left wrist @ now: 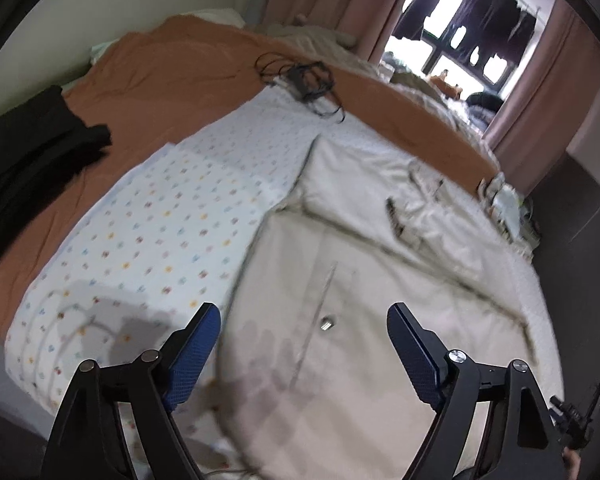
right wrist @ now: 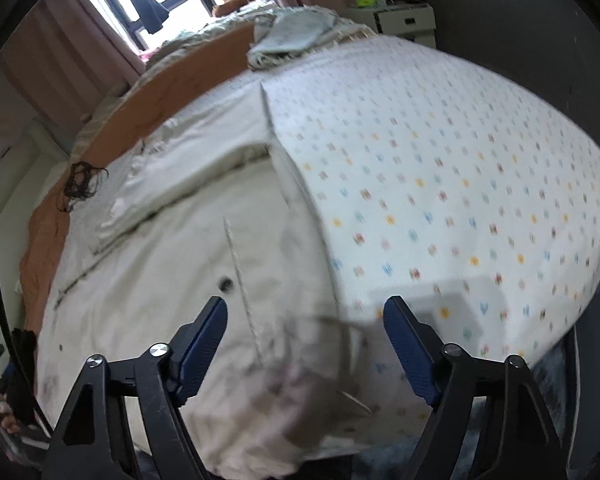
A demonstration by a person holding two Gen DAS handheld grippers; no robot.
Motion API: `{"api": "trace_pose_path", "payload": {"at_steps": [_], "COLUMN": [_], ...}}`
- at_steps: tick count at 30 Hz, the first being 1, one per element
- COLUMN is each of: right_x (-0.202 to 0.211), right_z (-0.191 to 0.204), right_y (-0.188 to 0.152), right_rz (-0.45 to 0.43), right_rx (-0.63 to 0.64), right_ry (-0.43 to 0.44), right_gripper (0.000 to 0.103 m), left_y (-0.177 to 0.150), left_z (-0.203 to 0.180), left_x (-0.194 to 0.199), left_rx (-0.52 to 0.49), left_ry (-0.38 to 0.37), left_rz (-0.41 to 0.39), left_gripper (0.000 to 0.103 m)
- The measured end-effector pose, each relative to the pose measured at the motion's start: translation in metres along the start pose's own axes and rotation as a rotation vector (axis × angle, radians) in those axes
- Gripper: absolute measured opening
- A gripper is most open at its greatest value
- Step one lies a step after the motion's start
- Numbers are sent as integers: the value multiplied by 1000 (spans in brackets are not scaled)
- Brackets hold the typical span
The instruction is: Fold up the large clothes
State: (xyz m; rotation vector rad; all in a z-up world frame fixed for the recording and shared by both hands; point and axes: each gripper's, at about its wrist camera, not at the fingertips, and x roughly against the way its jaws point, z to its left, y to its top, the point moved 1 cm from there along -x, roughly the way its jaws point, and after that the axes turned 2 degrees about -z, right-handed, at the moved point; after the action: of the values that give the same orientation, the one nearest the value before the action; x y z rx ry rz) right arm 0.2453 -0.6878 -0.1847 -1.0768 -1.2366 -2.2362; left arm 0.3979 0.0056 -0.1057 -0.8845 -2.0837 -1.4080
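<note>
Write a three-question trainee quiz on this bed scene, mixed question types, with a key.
1. True or false: the left gripper is shut on the cream jacket.
2. Multiple choice: the tangle of black cable lies on
A. the floor
B. the bed, beyond the jacket
C. the window sill
3. Fill in: the jacket lies on a white sheet printed with small coloured ____.

Key
1. False: both the left gripper and the right gripper are open, above the jacket and holding nothing.
2. B
3. Dots: small motifs, too blurred to make out further.
</note>
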Motion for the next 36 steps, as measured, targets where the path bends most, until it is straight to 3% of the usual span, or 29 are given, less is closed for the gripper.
{"api": "trace_pose_path", "payload": {"at_steps": [3, 15, 18, 21, 25, 32, 36], "right_x": [-8, -24, -22, -25, -32, -53, -58], "right_z": [-7, -19, -22, -21, -19, -15, -10], "right_y": [-13, -47, -54, -58, -55, -40, -41], "right_rz": [33, 126, 136, 154, 147, 124, 138], "right_rx": [-15, -51, -94, -100, -135, -209, -219], "right_ry": [38, 177, 259, 326, 374, 434, 461], "right_gripper": [76, 70, 70, 70, 70, 65, 63], "left_y": [-13, -64, -72, -70, -66, -61, -71], "left_z": [16, 60, 62, 63, 63, 61, 62], "left_x": [-6, -33, -43, -48, -65, -82, -77], "left_rx": [11, 136, 136, 161, 201, 276, 286], "left_ry": [19, -78, -82, -116, -193, -287, -313], "left_rz": [31, 181, 212, 207, 243, 259, 289], "left_gripper": [85, 71, 71, 69, 55, 52, 39]}}
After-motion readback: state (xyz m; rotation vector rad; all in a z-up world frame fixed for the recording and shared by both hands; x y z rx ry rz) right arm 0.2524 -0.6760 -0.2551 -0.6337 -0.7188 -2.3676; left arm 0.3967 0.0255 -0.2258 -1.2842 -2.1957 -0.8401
